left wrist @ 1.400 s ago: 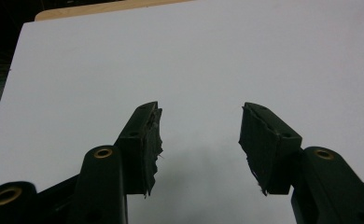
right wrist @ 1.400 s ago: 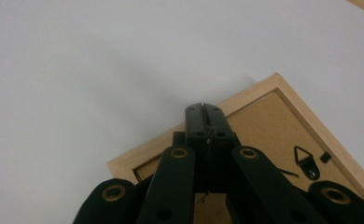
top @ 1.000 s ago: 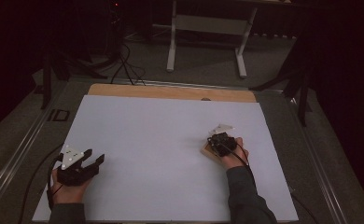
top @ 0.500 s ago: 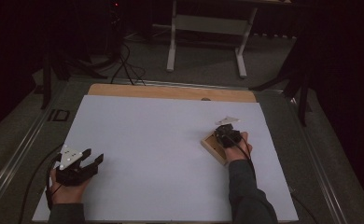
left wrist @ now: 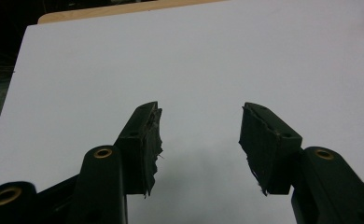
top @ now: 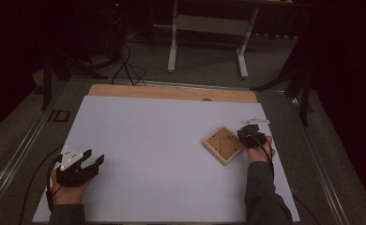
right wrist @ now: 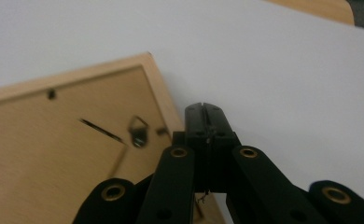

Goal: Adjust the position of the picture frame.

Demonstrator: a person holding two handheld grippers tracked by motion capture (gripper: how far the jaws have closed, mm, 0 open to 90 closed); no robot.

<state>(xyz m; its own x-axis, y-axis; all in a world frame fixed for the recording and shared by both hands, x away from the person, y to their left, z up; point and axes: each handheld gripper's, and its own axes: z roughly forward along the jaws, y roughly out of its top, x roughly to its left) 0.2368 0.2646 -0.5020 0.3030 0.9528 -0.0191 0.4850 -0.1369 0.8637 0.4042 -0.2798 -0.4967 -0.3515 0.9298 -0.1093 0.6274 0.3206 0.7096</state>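
Nearest, left gripper (top: 93, 165) with matte black jaws spread wide, frayed rubbery pads (left wrist: 150, 144) over plain smooth white sheet (top: 148, 140), nothing between. Farther off, right gripper (right wrist: 203, 109) pressed together on nothing, tips apparently at the rim of a square pale-wood picture frame (top: 223, 144). Frame lying back-up just left of those tips: fibreboard panel, small metal hanger (right wrist: 138, 130), cut-out stand flap.

Wooden frame (top: 223, 144) face-down, flat, rotated, w/ hanger hook.
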